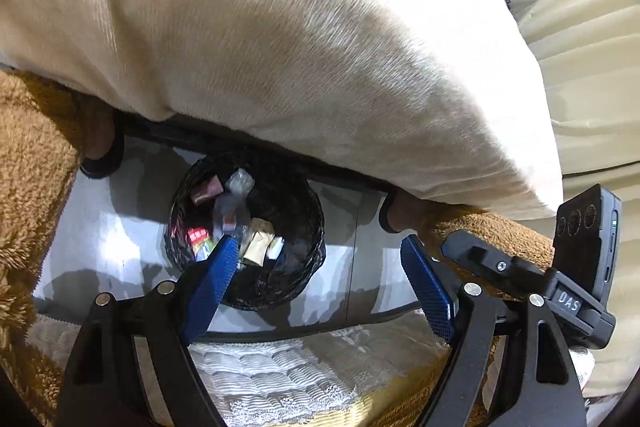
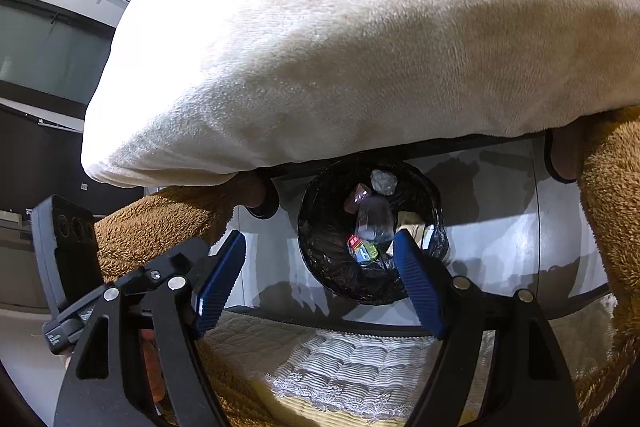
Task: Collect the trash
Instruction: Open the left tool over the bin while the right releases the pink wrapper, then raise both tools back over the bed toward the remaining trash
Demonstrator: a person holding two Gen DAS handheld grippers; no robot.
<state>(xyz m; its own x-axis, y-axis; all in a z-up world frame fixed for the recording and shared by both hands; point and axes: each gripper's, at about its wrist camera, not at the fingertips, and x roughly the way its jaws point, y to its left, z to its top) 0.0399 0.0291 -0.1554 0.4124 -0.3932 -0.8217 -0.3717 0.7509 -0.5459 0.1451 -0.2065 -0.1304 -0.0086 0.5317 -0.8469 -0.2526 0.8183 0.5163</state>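
Both wrist cameras look steeply down past a cream plush cushion (image 1: pixel 260 39) (image 2: pixel 340 39) close overhead. They share the black-lined trash bin (image 1: pixel 288 211) (image 2: pixel 324 227) on grey floor (image 1: pixel 120 227) (image 2: pixel 500 227), farther below.

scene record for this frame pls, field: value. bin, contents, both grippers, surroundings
bin: round trash bin with black liner, on the grey floor
contents: clear plastic bottle, pink wrapper, crumpled clear plastic, red and green packets, tan paper
left gripper: open, empty, above the bin
right gripper: open, empty, bin ahead of its right finger
surroundings: large cream plush body overhanging the bin, brown plush limbs either side, white quilted mat below grippers
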